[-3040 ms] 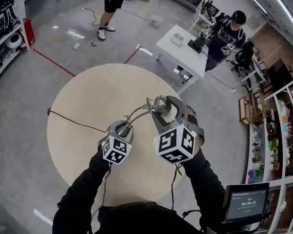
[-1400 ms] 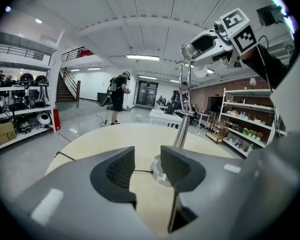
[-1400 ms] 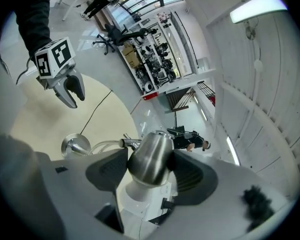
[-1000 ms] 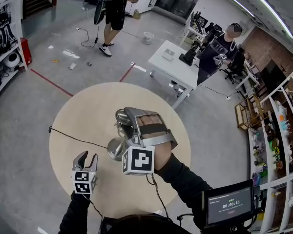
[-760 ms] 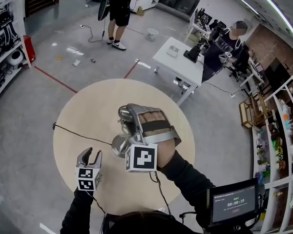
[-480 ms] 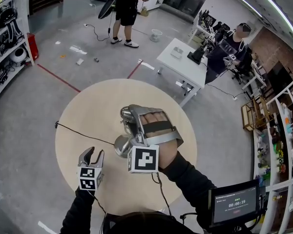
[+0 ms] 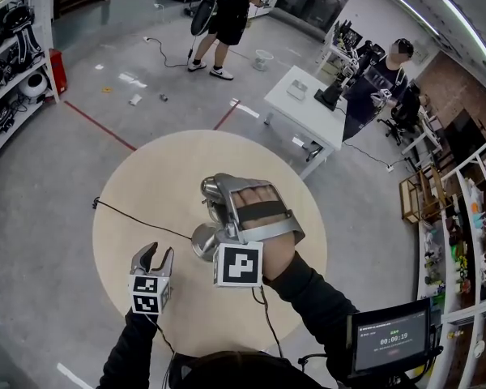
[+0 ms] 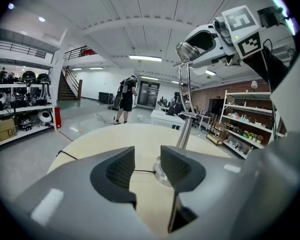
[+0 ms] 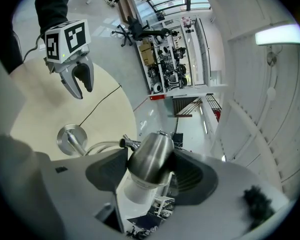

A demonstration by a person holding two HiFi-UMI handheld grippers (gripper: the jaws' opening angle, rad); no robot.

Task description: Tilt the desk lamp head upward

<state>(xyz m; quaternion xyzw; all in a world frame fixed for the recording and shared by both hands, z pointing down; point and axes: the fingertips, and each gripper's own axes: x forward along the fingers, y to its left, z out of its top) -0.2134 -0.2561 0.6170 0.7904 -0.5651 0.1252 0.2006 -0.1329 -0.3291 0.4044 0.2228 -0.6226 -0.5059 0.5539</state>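
A chrome desk lamp stands on the round beige table, with its round base near the middle. My right gripper is shut on the lamp head, which sits above the base. In the right gripper view the metal head is clamped between both pads, its white rim turned toward the camera. My left gripper hovers open to the near left of the base, holding nothing. In the left gripper view the base and stem rise beyond its open jaws.
The lamp's black cable runs left across the table to its edge. Beyond the table stand a white desk with a seated person, and another person. Shelves line the right; a small screen sits near right.
Three seconds ago my left gripper was at the lamp base; it has since let go and drawn back to the near left. The lamp head has moved up above the base. The last second shows little motion.
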